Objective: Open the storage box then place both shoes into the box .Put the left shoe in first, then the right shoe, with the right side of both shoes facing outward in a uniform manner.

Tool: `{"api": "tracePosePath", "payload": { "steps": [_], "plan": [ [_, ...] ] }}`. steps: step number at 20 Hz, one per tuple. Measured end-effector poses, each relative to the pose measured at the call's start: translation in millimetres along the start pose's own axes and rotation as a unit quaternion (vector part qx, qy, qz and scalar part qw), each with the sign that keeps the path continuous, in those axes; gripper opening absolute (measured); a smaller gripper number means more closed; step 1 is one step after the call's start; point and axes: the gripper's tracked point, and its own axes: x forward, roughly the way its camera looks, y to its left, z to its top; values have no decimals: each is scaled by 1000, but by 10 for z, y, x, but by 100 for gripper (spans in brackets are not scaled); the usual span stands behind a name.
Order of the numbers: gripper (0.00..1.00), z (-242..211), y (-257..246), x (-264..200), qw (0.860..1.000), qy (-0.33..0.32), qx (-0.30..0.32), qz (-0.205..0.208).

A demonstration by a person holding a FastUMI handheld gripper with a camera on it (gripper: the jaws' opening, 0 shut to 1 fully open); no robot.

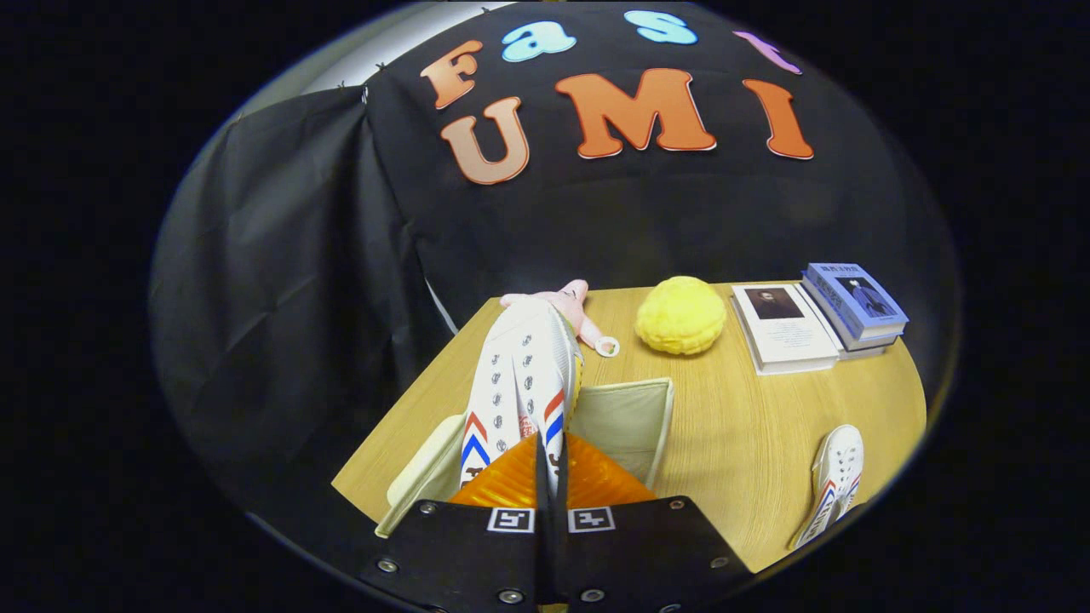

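My gripper is shut on a white shoe with red and blue chevron stripes. The shoe sticks out ahead of the fingers, toe pointing away, lifted above the open beige storage box. The box sits on the wooden table just beyond and under the fingers, its lid folded down to the left. A second white shoe of the same kind lies on the table to the right of the box, near the table's near edge.
Beyond the box lie a pink plush toy and a yellow round plush. Books are stacked at the far right of the table. Black cloth walls the booth behind and to the left.
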Motion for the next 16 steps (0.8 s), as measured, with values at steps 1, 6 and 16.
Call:
{"api": "tracePosePath", "payload": {
  "steps": [1, 6, 16],
  "plan": [
    [0, -53, 16, 23, 1000, 5, -9, 3],
    [0, -315, 90, 29, 999, 40, -15, 19],
    [3, -662, 268, 21, 993, 116, -7, 25]
  ]
}}
